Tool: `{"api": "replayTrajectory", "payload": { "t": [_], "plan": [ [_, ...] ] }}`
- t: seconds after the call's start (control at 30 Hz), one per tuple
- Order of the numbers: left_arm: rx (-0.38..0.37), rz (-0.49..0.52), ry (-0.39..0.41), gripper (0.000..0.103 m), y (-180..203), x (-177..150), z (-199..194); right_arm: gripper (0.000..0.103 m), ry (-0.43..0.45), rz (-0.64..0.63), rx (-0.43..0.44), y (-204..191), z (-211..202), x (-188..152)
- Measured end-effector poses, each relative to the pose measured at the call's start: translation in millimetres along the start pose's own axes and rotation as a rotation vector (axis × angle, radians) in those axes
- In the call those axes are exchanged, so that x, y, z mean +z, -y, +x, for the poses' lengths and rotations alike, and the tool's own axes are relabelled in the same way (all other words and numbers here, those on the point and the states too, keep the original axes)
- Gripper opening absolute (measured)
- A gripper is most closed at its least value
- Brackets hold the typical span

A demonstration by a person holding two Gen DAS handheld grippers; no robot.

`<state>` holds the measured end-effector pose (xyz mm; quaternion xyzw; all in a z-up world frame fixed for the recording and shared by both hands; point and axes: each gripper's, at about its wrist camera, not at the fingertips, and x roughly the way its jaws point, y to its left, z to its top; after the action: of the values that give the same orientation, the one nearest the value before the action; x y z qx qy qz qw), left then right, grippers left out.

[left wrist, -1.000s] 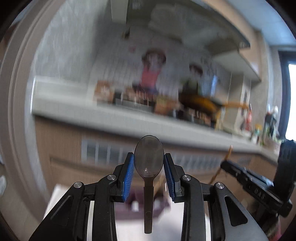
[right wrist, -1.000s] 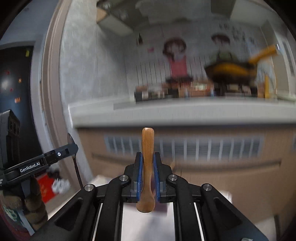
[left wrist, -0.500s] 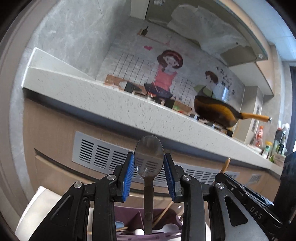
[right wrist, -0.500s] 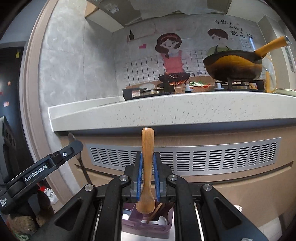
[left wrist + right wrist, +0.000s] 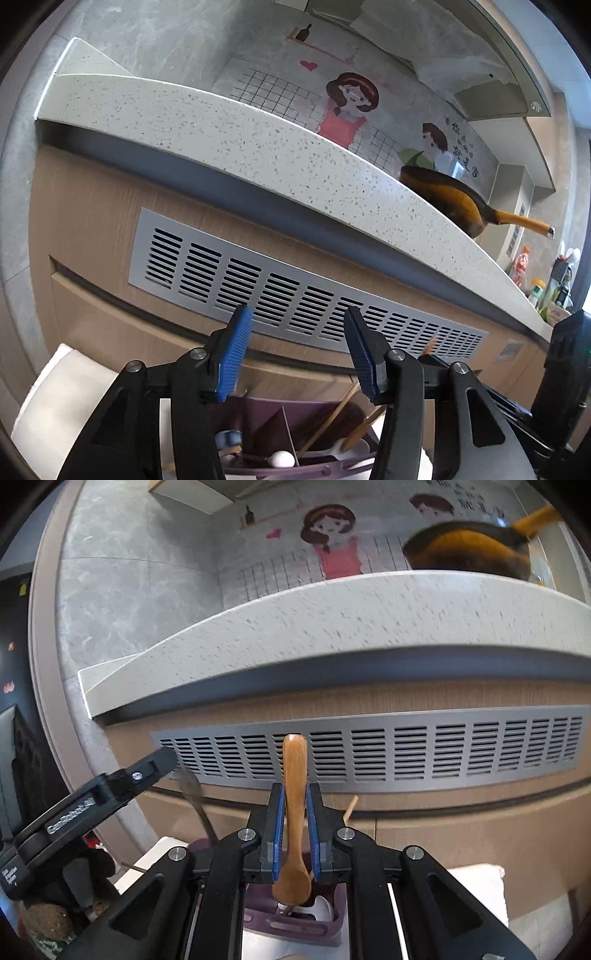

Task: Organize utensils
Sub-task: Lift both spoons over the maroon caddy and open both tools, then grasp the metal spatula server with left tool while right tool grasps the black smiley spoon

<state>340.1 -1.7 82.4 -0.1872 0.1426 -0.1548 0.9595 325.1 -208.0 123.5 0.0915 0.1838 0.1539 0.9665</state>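
My left gripper (image 5: 297,350) is open and empty, right above the purple utensil holder (image 5: 306,472). The holder has divided compartments with wooden chopsticks (image 5: 325,424), a white spoon (image 5: 282,459) and other utensils. My right gripper (image 5: 295,825) is shut on a wooden spoon (image 5: 293,812), bowl end down, just above the same holder (image 5: 291,925). In the right wrist view a metal spoon (image 5: 192,790), blurred, is seen below the left gripper's finger (image 5: 147,770), over the holder.
A speckled white countertop (image 5: 258,147) juts out above a wooden cabinet front with a grey vent grille (image 5: 295,299). A wok (image 5: 450,203) sits on the counter. The holder stands on a white surface (image 5: 66,398).
My left gripper has opened and the metal spoon has left its jaws, dropping toward the holder. Both grippers have come down closer to the holder. The right gripper still holds the wooden spoon.
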Motion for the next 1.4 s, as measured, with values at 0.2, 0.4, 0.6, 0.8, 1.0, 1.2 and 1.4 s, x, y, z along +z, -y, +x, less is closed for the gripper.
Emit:
{"api": "replayTrajectory", "payload": {
  "t": [0.2, 0.4, 0.6, 0.8, 1.0, 1.2, 1.4],
  "plan": [
    [0.055, 0.010, -0.061, 0.054, -2.6, 2.4, -14.0, 0.022, -0.014, -0.047, -0.015, -11.1, -8.3, -2.0],
    [0.169, 0.042, -0.152, 0.054, -19.2, -18.1, -46.5, 0.024, -0.144, -0.046, 0.006, -11.9, -20.8, -30.4],
    [0.265, 0.037, -0.320, 0.054, -44.9, -63.1, -72.8, 0.024, -0.357, -0.068, 0.036, -20.1, -30.1, -90.4],
    [0.297, -0.021, -0.513, 0.054, -72.4, -114.8, -88.0, 0.024, -0.638, 0.022, 0.072, -18.4, -36.6, -157.2],
    [0.329, -0.102, -0.509, 0.054, -89.8, -130.7, -108.5, 0.026, -0.793, 0.109, 0.134, -38.5, -36.6, -195.1],
    [0.355, -0.109, -0.526, 0.054, -92.3, -133.5, -104.4, 0.028, -0.739, -0.078, 0.044, -82.9, -18.9, -198.3],
    [0.350, -0.112, -0.569, 0.054, -89.9, -141.2, -93.3, 0.027, -0.688, -0.326, 0.028, -93.8, -33.8, -207.9]
  ]
}}
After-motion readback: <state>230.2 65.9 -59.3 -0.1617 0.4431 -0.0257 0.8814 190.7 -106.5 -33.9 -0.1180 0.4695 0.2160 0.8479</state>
